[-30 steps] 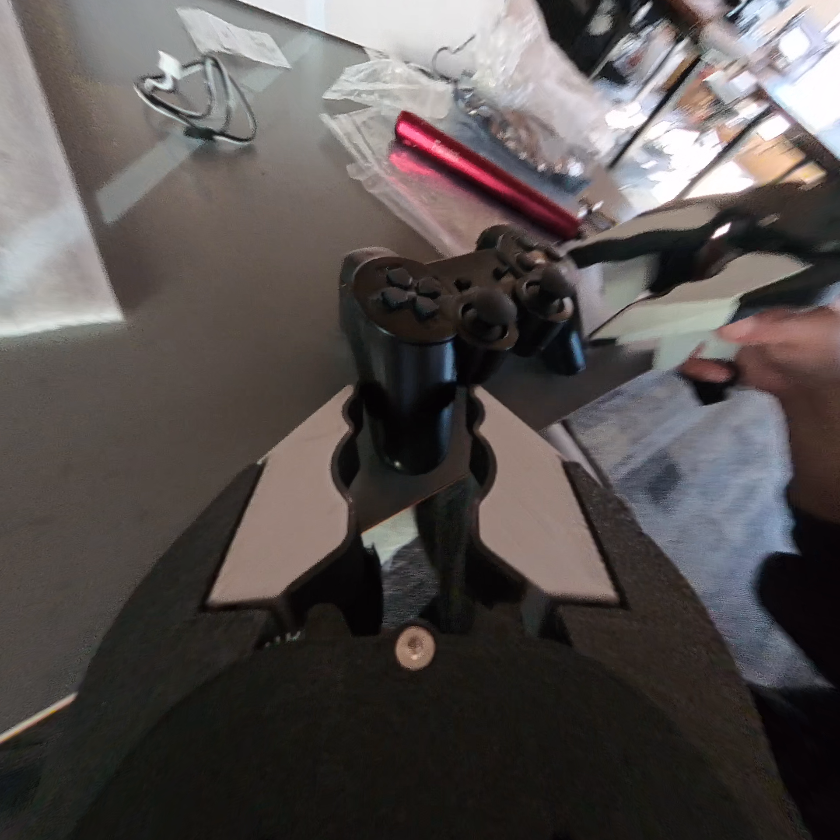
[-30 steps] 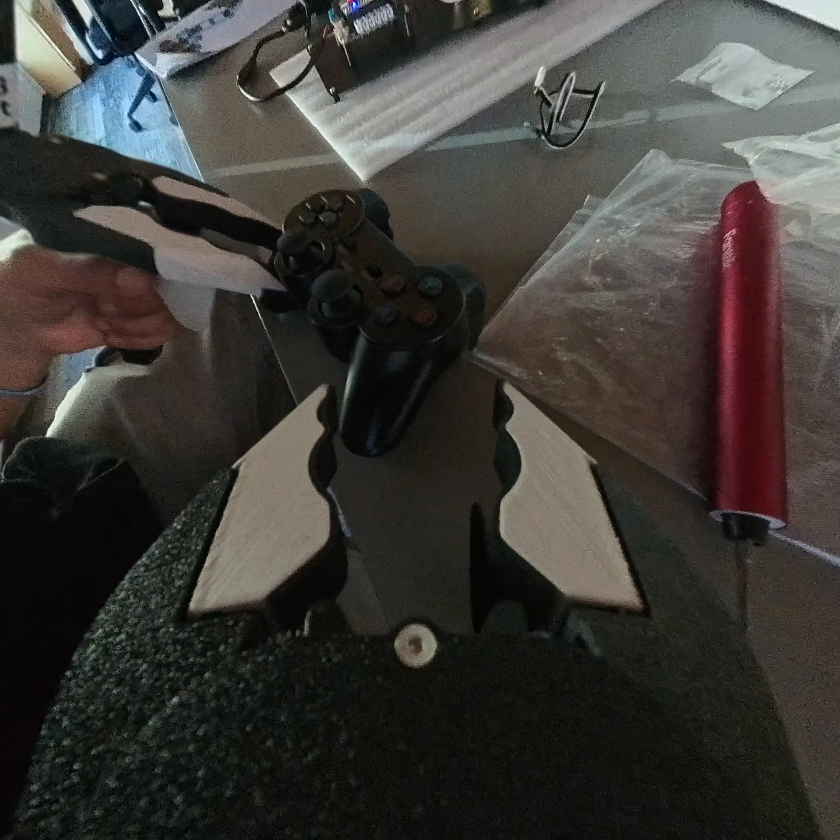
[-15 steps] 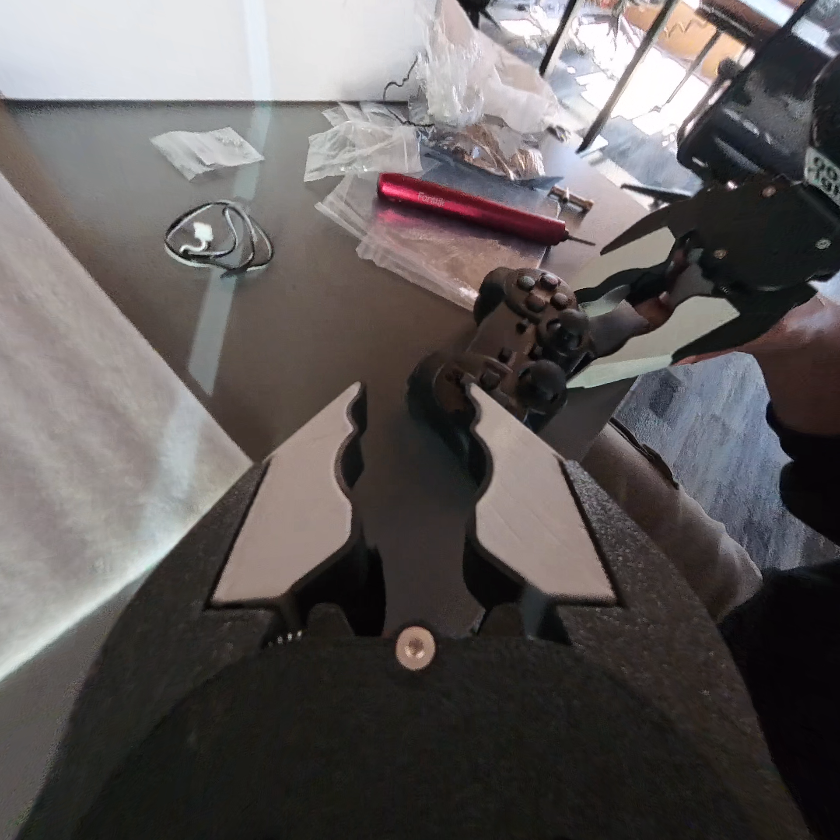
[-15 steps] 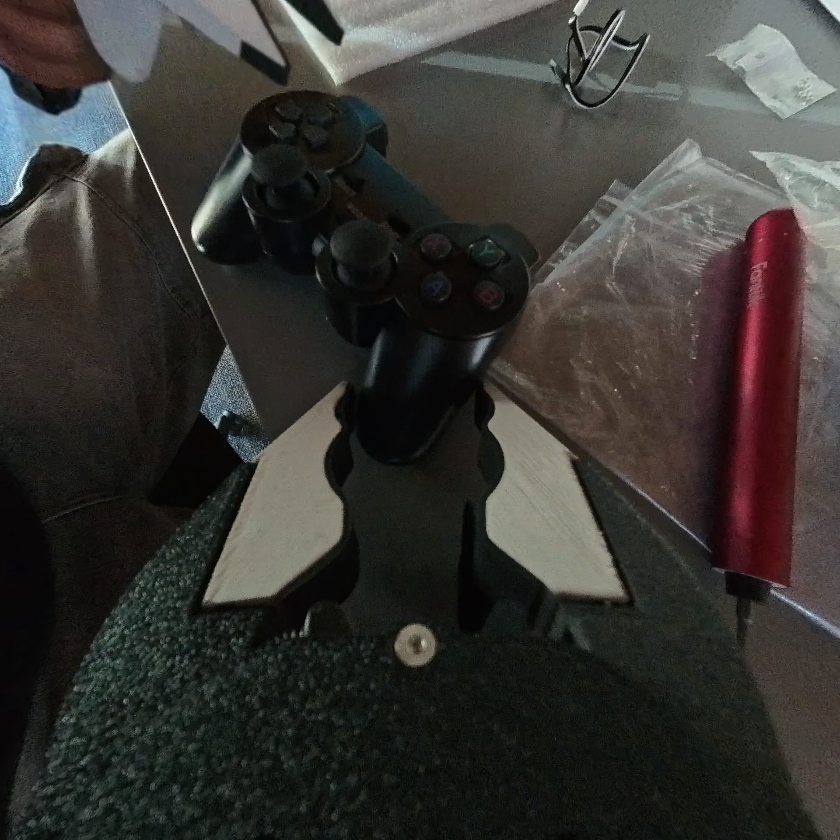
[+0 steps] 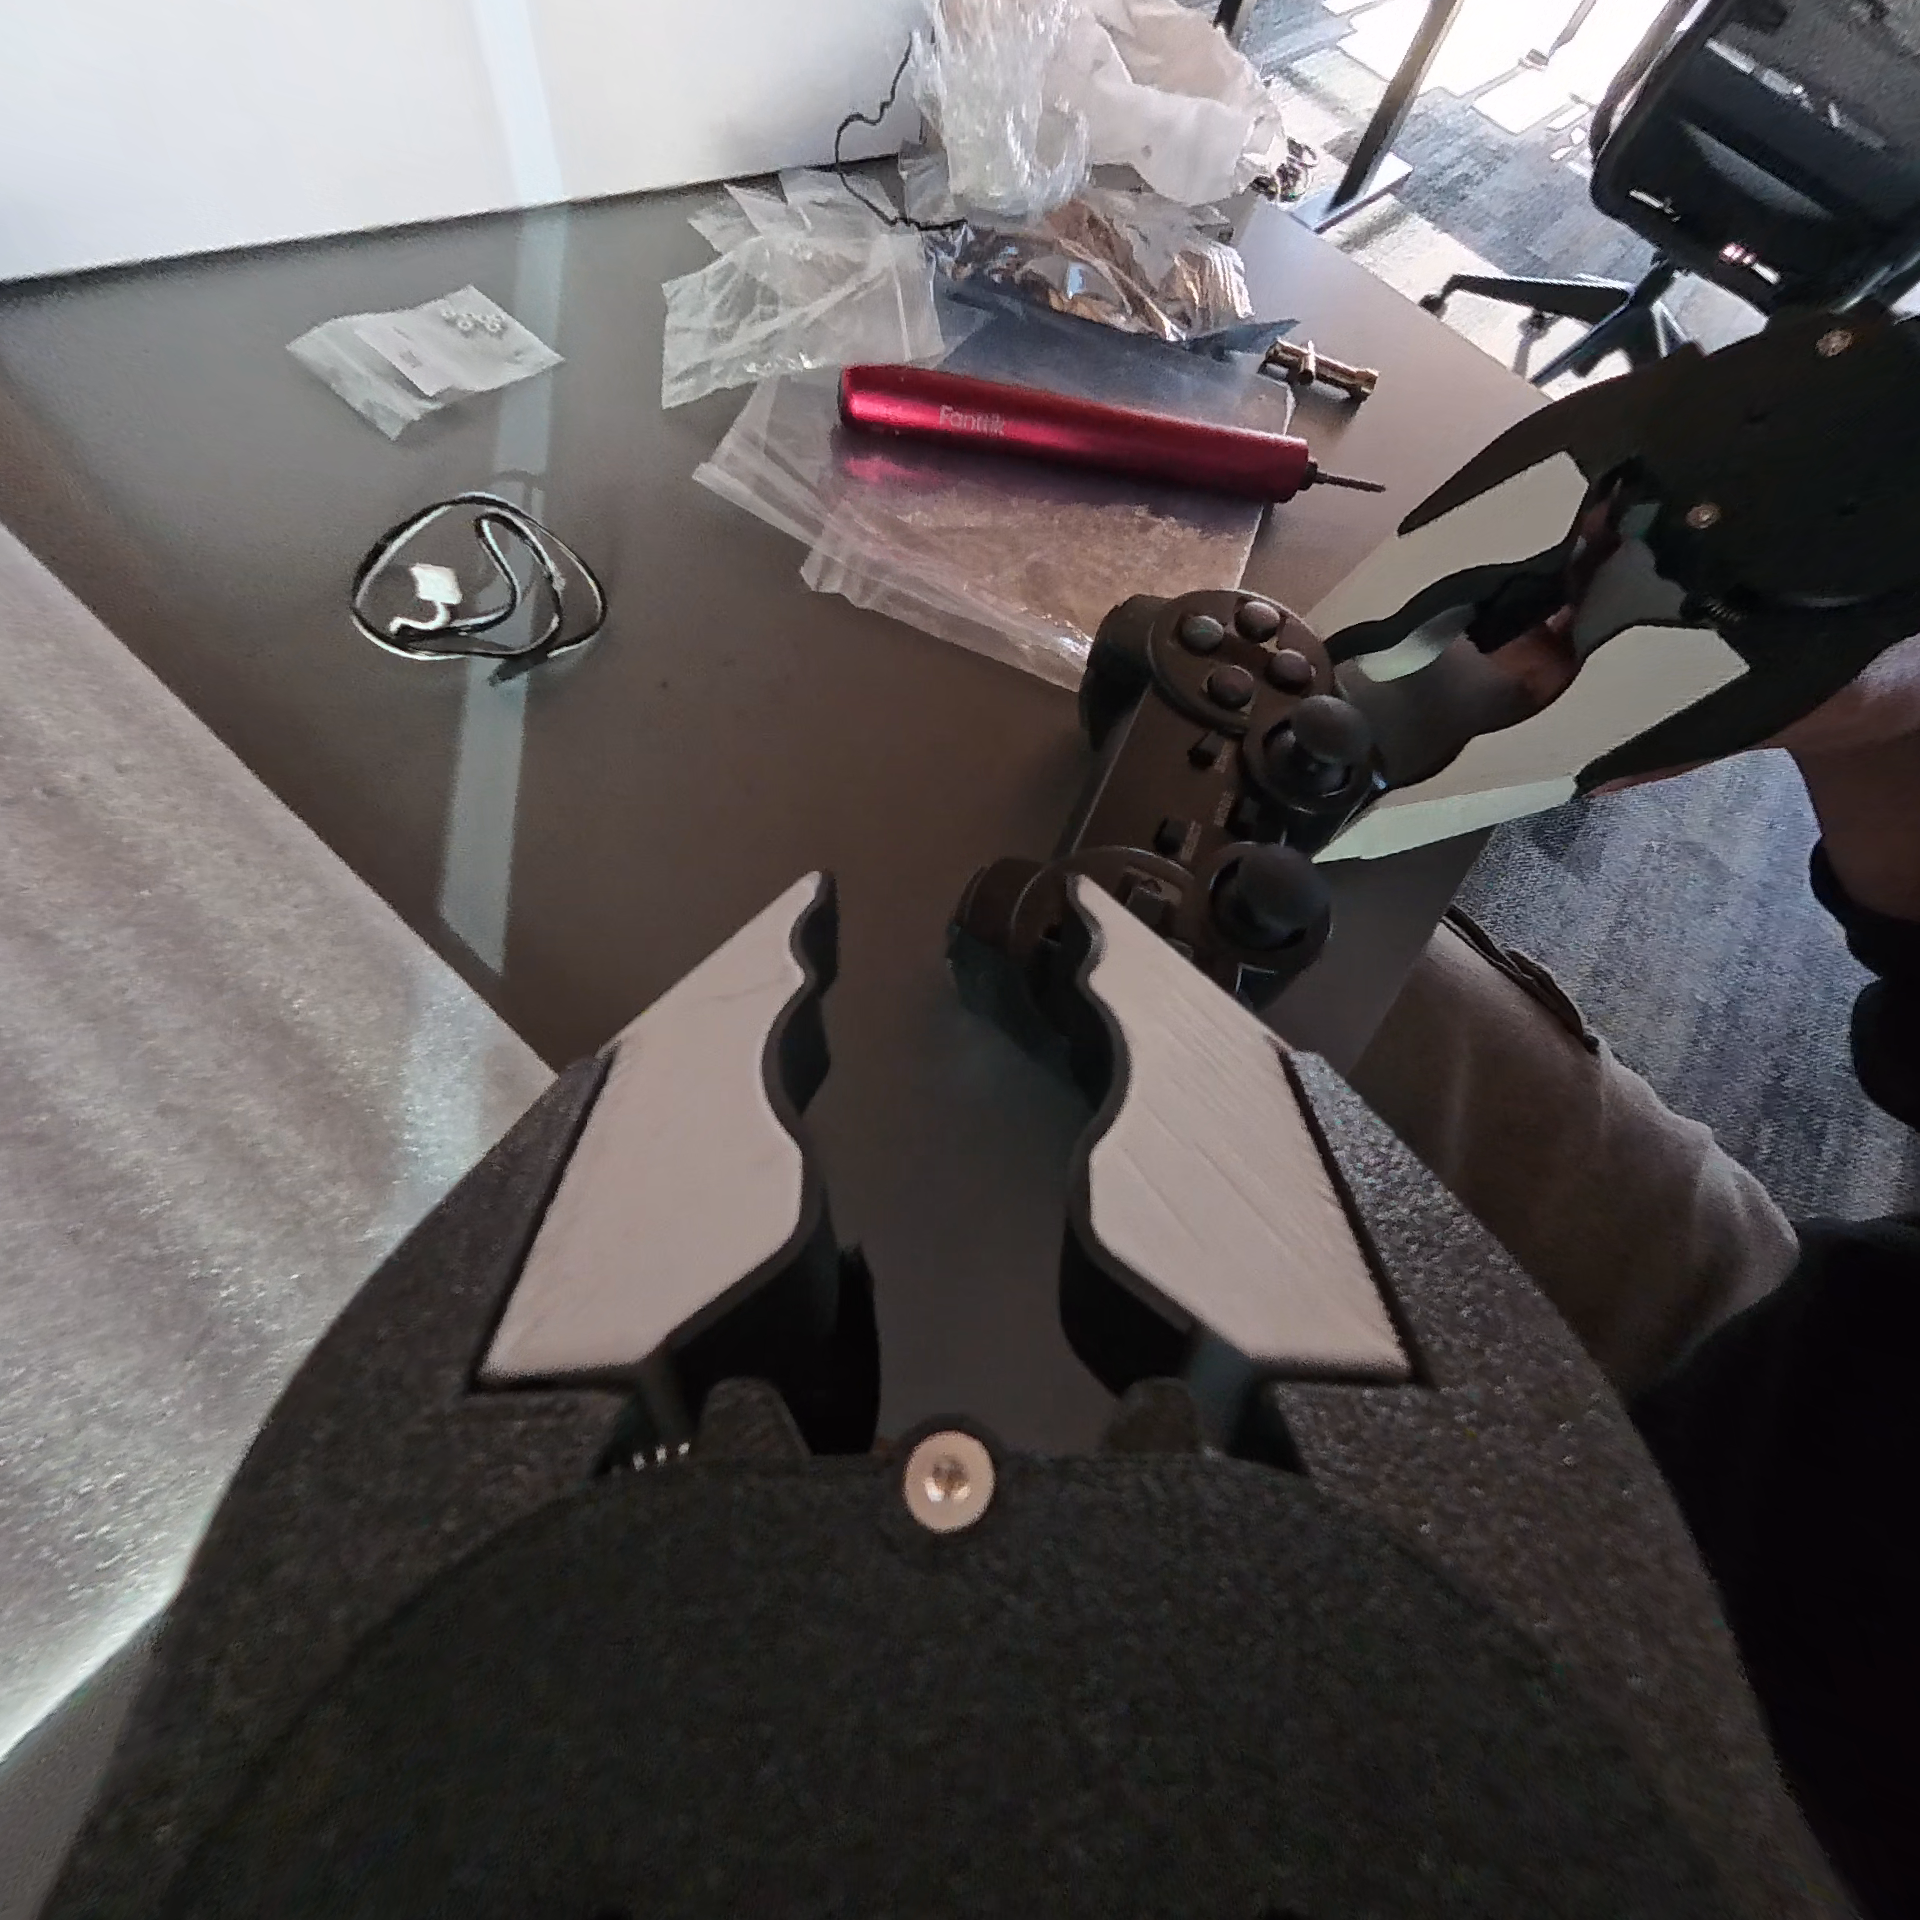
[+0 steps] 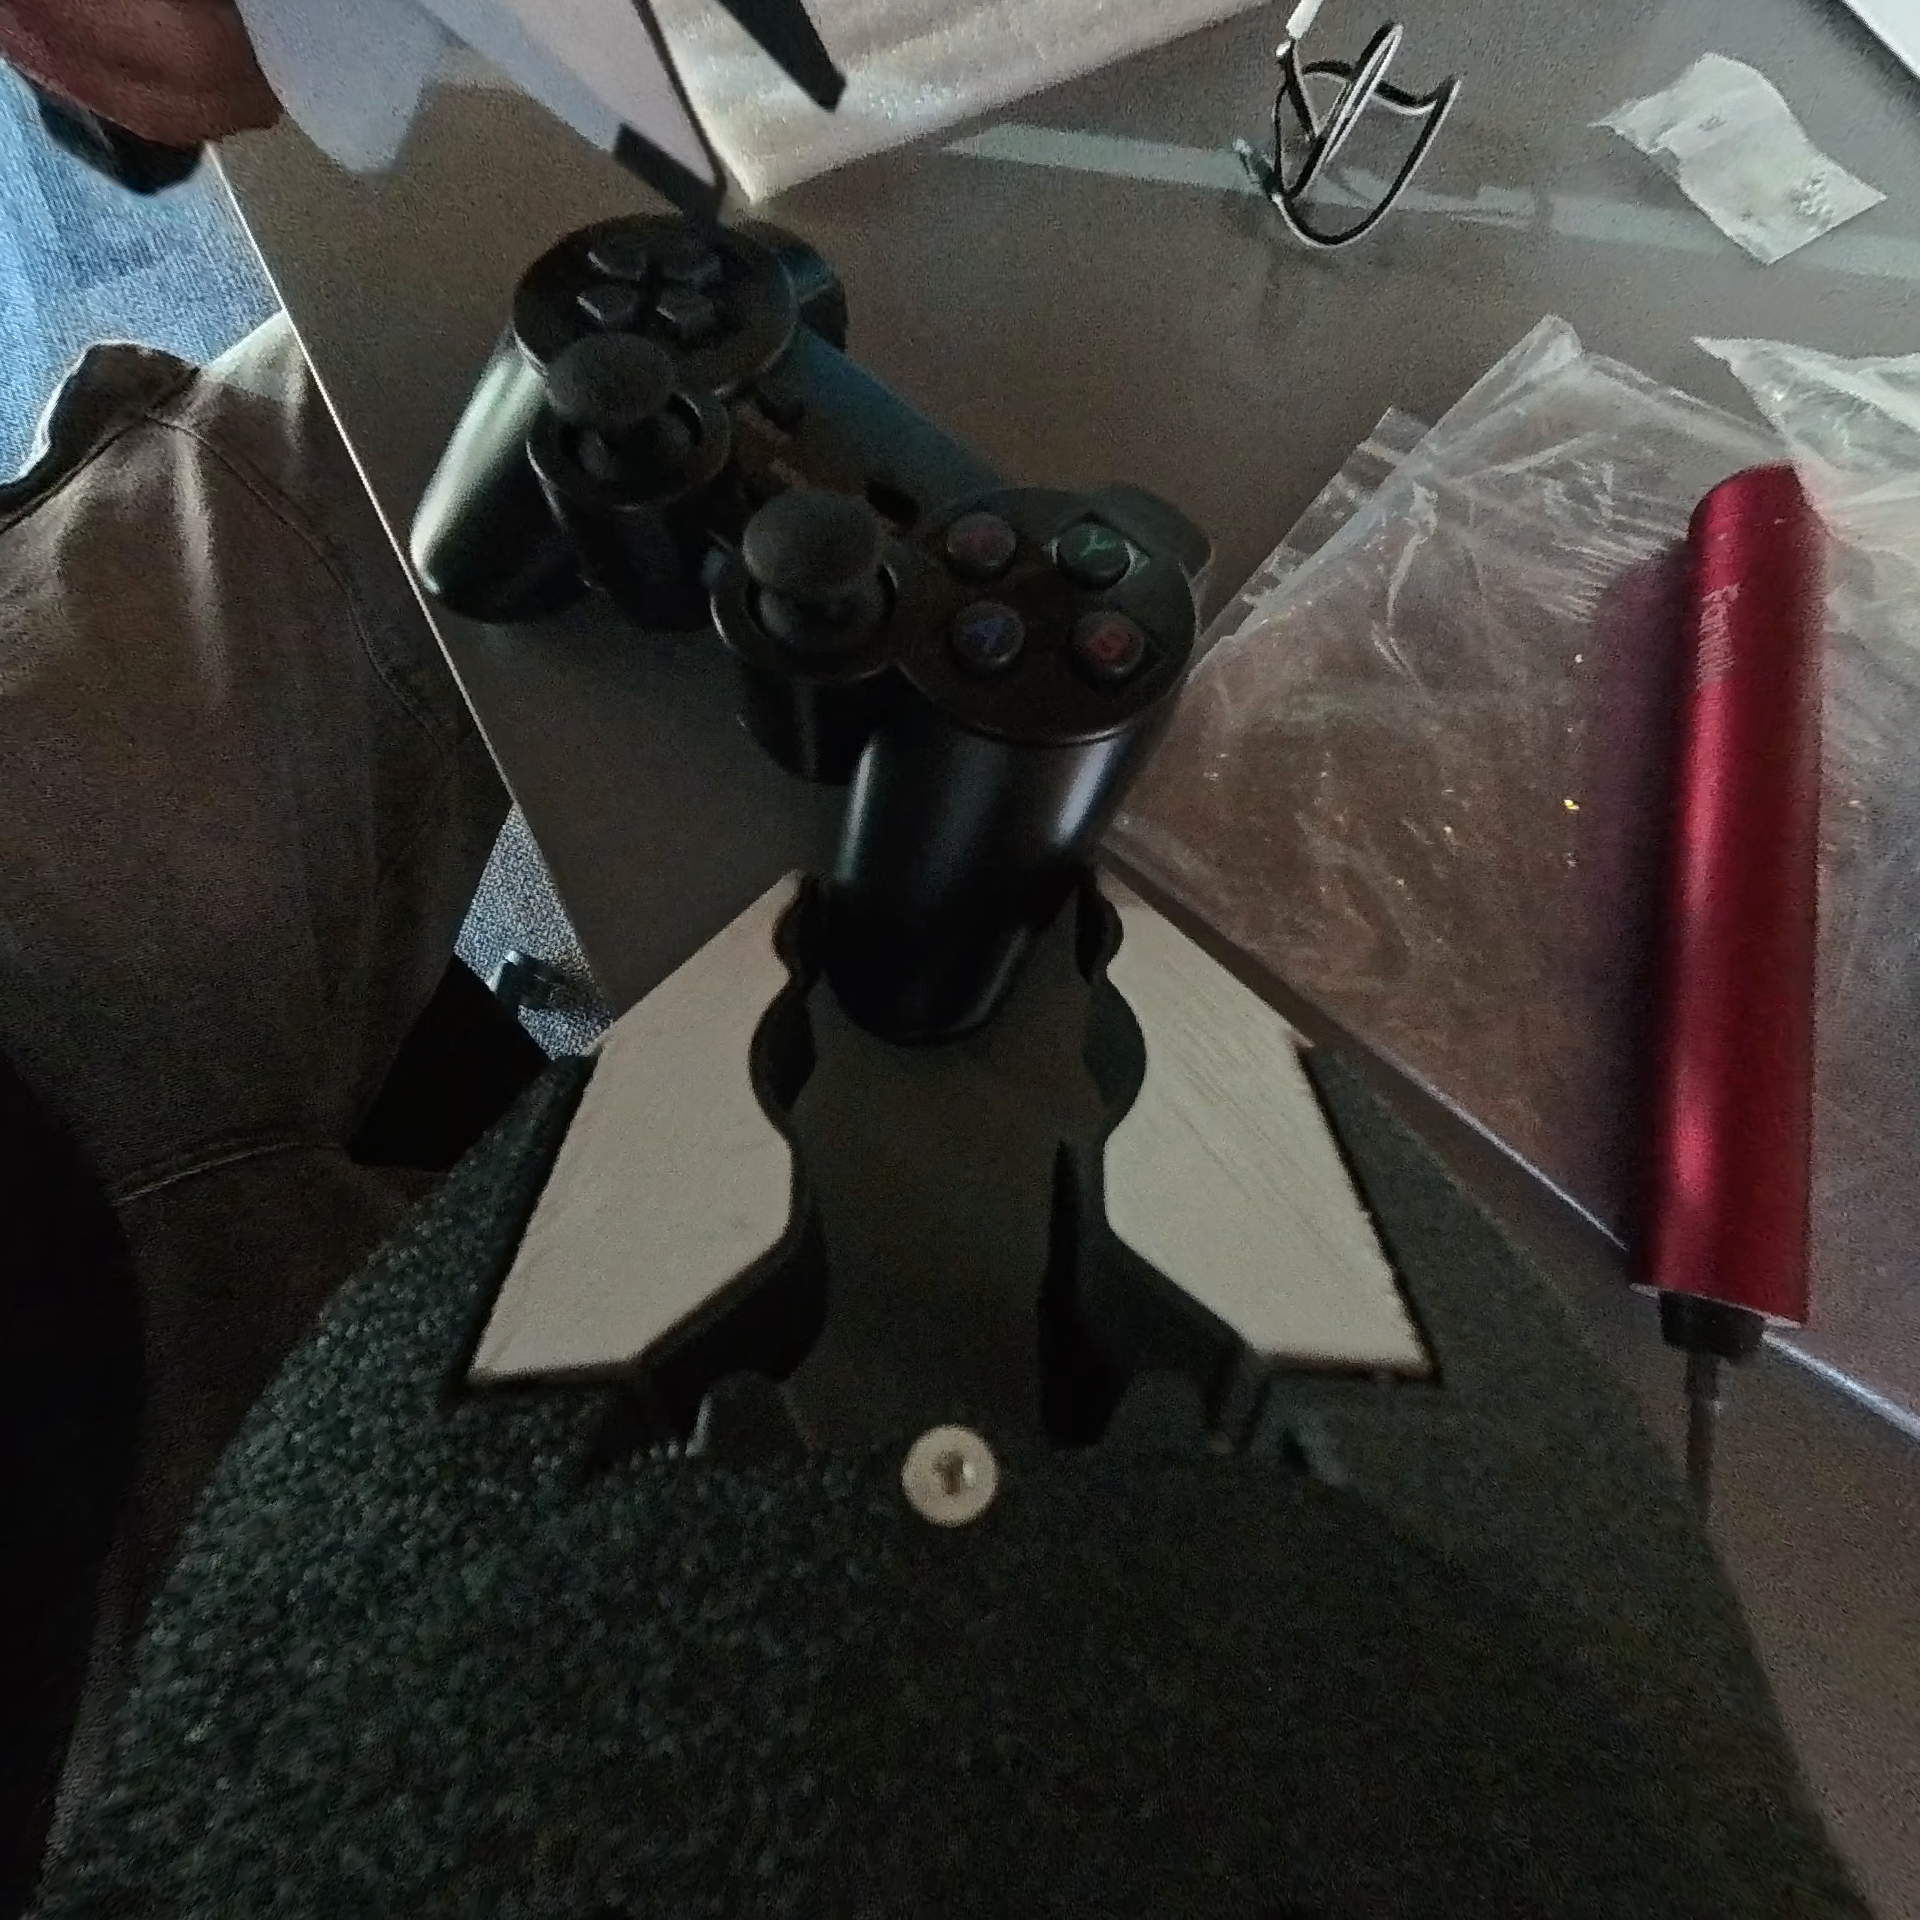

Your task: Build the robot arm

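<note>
My right gripper point(image 6: 940, 914) seemingly clamps black gamepad point(image 6: 821, 582) handle | my left gripper point(image 5: 951, 914) spread, empty, beside it | dark table point(image 5: 675, 727)

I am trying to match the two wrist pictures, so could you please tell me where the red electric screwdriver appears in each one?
Left wrist view: the red electric screwdriver lies across the upper middle, on clear plastic bags, bit pointing right.
Right wrist view: it runs down the right edge, bit toward the bottom.
Shared landmark: the black game controller, beside the bags near the table edge in both.
</note>
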